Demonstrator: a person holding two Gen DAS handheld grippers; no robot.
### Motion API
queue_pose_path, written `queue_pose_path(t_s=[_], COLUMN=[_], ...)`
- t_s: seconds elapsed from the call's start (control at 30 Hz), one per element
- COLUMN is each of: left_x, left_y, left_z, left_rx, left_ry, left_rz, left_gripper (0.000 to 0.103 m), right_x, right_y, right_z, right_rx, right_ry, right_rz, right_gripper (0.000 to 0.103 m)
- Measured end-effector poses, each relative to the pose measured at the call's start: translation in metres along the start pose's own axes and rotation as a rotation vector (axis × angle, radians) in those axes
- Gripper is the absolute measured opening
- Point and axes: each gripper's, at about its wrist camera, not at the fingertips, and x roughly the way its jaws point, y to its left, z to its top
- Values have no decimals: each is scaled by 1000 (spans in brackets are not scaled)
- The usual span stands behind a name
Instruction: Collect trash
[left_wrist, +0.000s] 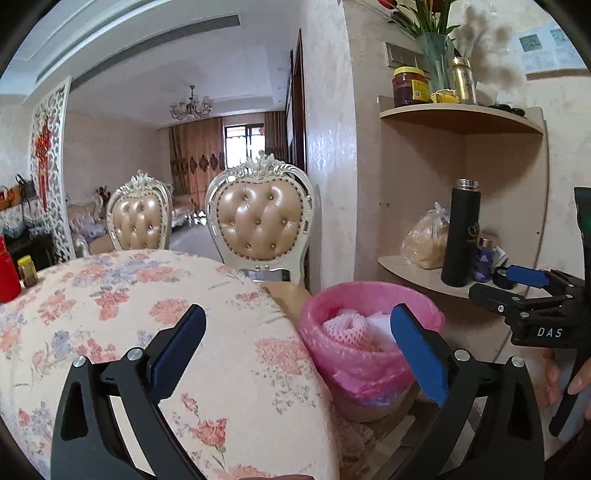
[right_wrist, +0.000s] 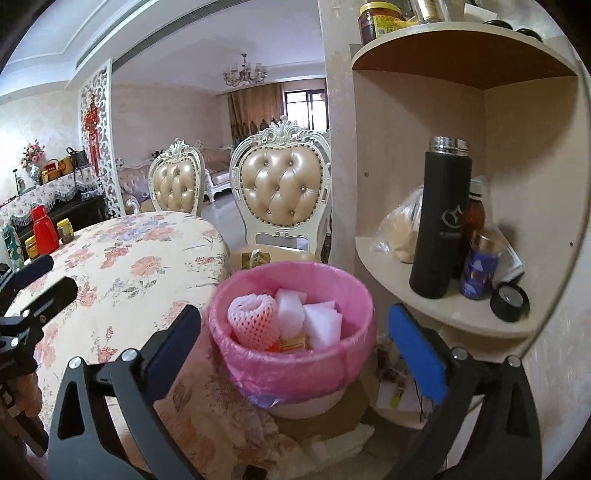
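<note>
A trash bin with a pink liner (right_wrist: 295, 354) stands beside the floral-clothed table (right_wrist: 122, 258); it also shows in the left wrist view (left_wrist: 364, 354). Inside lie a pink foam fruit net (right_wrist: 253, 319), white foam pieces (right_wrist: 317, 325) and an orange wrapper (right_wrist: 291, 345). My right gripper (right_wrist: 295, 354) is open and empty, its jaws wide apart in front of the bin. My left gripper (left_wrist: 297, 352) is open and empty over the table edge (left_wrist: 221, 332), left of the bin. The right gripper also shows at the right in the left wrist view (left_wrist: 532, 291).
Two tufted chairs (right_wrist: 284, 188) stand behind the table. A corner shelf (right_wrist: 443, 306) right of the bin holds a black flask (right_wrist: 439, 221), bottles, a tape roll (right_wrist: 509, 297) and a bagged item. A red bottle (right_wrist: 44, 229) and jars stand on the table's far left.
</note>
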Motion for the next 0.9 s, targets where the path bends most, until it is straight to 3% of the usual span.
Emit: queue_pose_path(t_s=[0.2, 0.53, 0.9], left_x=[-4, -5, -4], left_y=[11, 0, -12], left_z=[-3, -8, -13], left_rx=[-35, -16, 11], left_ry=[-10, 13, 18], left_rz=[-18, -146, -181], left_gripper=[96, 96, 96], right_x=[-20, -45, -50], right_y=[18, 18, 10], right_z=[-6, -10, -12], right_rx=[-51, -66, -61], right_ry=[-30, -46, -48], right_rz=[-13, -85, -100], right_gripper=[98, 98, 98])
